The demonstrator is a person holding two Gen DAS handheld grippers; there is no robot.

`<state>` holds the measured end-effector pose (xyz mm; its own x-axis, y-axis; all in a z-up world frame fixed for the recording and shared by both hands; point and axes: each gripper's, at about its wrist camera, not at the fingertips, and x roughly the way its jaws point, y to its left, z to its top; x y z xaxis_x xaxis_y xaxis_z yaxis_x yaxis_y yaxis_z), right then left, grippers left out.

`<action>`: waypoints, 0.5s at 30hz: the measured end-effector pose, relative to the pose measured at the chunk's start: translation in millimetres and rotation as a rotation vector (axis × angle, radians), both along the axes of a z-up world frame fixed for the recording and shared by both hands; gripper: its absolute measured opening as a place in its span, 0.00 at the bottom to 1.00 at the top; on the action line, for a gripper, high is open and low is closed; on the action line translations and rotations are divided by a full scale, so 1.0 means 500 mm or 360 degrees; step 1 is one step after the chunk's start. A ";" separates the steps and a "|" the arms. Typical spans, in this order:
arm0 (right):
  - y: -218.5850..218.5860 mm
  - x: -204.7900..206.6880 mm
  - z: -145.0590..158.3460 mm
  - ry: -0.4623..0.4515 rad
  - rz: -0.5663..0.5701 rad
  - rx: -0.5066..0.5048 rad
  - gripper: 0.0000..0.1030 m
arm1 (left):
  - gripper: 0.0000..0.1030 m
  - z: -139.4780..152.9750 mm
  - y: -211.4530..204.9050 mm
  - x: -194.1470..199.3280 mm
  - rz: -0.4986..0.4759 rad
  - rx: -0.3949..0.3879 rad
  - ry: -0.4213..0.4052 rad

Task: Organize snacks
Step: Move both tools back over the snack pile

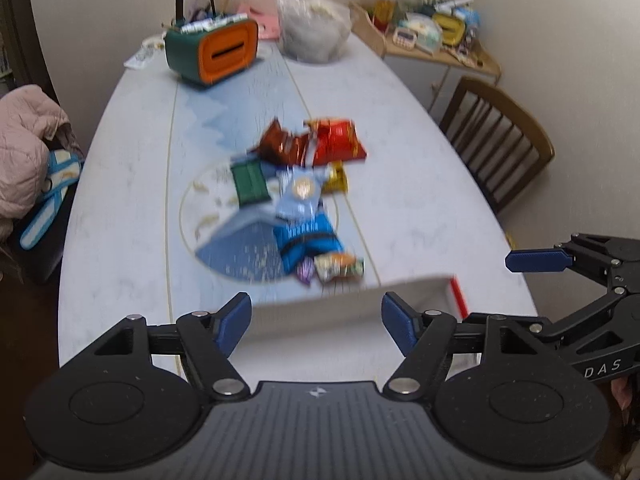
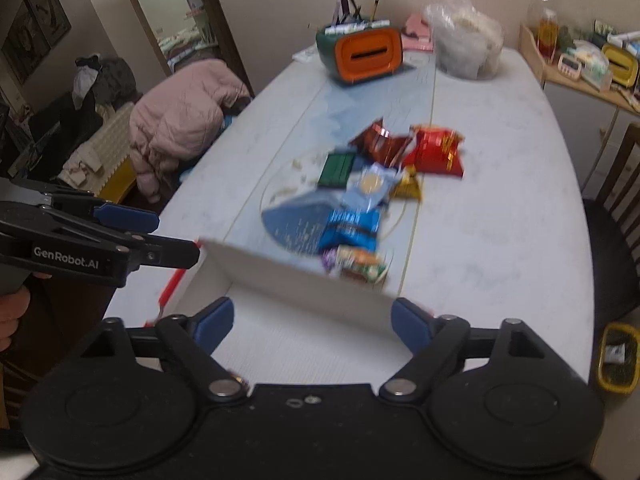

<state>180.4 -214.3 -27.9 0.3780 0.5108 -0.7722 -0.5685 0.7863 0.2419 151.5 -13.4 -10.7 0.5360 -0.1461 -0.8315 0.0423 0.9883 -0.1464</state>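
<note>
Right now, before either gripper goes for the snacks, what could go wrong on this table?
1. The snack packets overlap: the light blue packet lies partly on the flat green packet, so a pinch may drag both.
2. The white cardboard box stands between the open left gripper and the pile; a low reach could shove it.
3. The right gripper, also open, hovers close beside the left; they may collide.
</note>
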 end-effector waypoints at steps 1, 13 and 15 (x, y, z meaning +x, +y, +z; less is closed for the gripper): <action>-0.001 0.011 0.003 -0.0004 -0.0001 0.0005 0.90 | 0.72 0.004 -0.001 0.010 0.0007 0.0005 -0.0009; 0.017 0.165 -0.009 0.0048 0.0055 -0.0055 0.91 | 0.72 0.007 -0.018 0.194 -0.0004 0.0069 0.0126; 0.025 0.188 -0.019 0.0072 0.0079 -0.0072 0.91 | 0.72 -0.003 -0.023 0.226 -0.0007 0.0075 0.0169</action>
<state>274.2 -201.8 -37.1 0.3170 0.4923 -0.8107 -0.5964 0.7681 0.2332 264.4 -24.8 -12.2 0.4442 -0.1074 -0.8895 0.0334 0.9941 -0.1034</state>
